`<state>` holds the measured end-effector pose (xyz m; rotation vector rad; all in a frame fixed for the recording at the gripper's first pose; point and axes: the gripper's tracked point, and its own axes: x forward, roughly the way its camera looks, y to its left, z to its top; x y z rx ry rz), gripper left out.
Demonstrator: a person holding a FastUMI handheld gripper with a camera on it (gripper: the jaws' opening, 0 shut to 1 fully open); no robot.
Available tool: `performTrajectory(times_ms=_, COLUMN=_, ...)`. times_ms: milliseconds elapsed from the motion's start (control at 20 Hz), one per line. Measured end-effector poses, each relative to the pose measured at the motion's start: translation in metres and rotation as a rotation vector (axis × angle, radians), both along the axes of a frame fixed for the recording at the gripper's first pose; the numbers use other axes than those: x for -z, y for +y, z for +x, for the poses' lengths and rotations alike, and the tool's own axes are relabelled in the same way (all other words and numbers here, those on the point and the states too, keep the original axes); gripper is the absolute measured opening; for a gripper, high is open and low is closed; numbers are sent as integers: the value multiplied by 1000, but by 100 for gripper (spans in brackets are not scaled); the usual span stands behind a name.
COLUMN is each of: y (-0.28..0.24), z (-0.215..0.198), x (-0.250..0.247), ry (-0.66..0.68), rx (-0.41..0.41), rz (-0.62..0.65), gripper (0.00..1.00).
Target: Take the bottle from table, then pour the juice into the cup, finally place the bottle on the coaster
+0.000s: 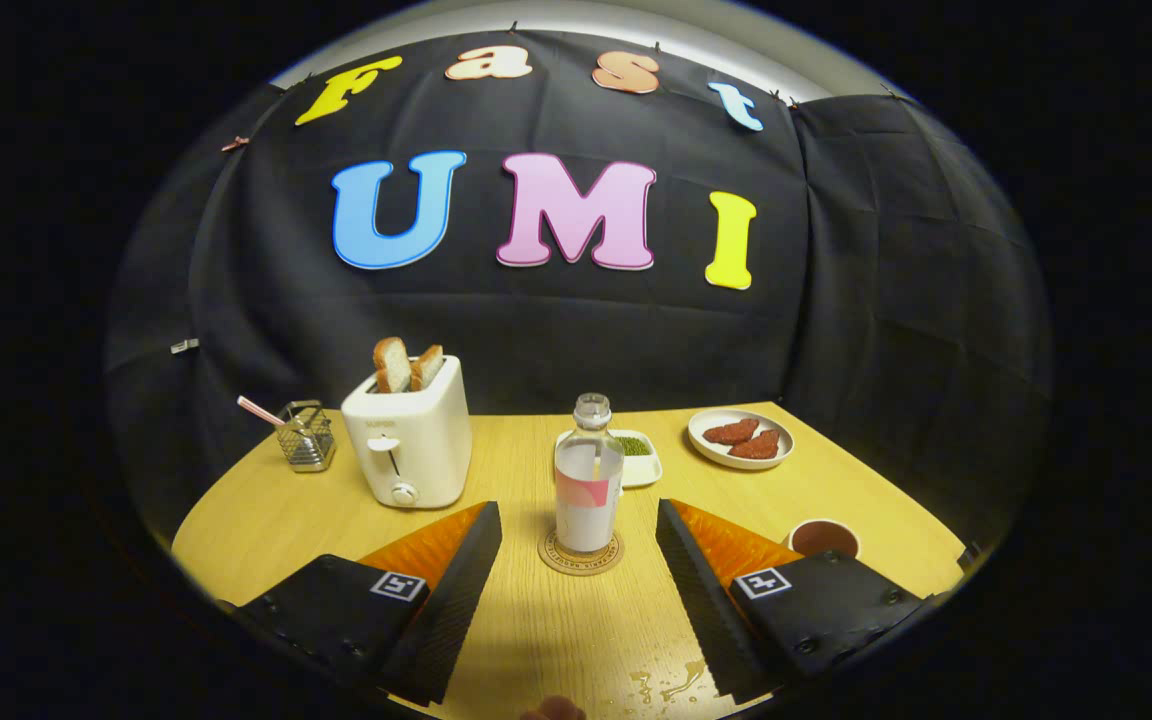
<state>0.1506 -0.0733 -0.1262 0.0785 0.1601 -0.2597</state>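
The bottle (588, 478) stands upright on the round coaster (581, 553), just ahead of the gripper (579, 545), whose jaws are spread wide and hold nothing, so the placing looks done. The cup (824, 538) sits beside the right finger, filled with dark liquid (a few spilled drops shine on the wood near the fingers). The pale wooden worktop (836, 490) also carries a toaster (408, 435) and a plate (741, 438) against black cloth walls.

One bottle (588, 478), one coaster (581, 562), one cup (823, 538), one toaster (408, 436), two toast slices (392, 364), two dishes (741, 440), one wire basket (305, 436).
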Motion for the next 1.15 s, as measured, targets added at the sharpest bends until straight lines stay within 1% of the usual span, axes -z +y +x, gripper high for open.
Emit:
performTrajectory(times_ms=150, y=6, z=-28, x=-47, ry=-62, rx=-44, rz=-35, gripper=96)
performTrajectory(times_ms=300, y=17, z=-51, x=-91, ry=-126, rx=-92, rz=-37, gripper=96)
performTrajectory(times_ms=450, y=25, z=-78, x=-124, ry=-162, rx=-131, rz=-51, gripper=96)
performTrajectory(times_ms=600, y=29, z=-107, x=-151, ry=-191, rx=-150, rz=-39, gripper=96)
performTrajectory(times_ms=850, y=20, z=-148, x=-168, ry=-190, rx=-129, rz=-6, gripper=95)
performTrajectory(times_ms=950, y=14, z=-156, x=-172, ry=-189, rx=-121, rz=-7, gripper=95)
performTrajectory(times_ms=1050, y=14, z=-160, x=-169, ry=-171, rx=-136, rz=9, gripper=95)
performTrajectory(times_ms=1150, y=10, z=-158, x=-176, ry=-184, rx=-139, rz=9, gripper=95)
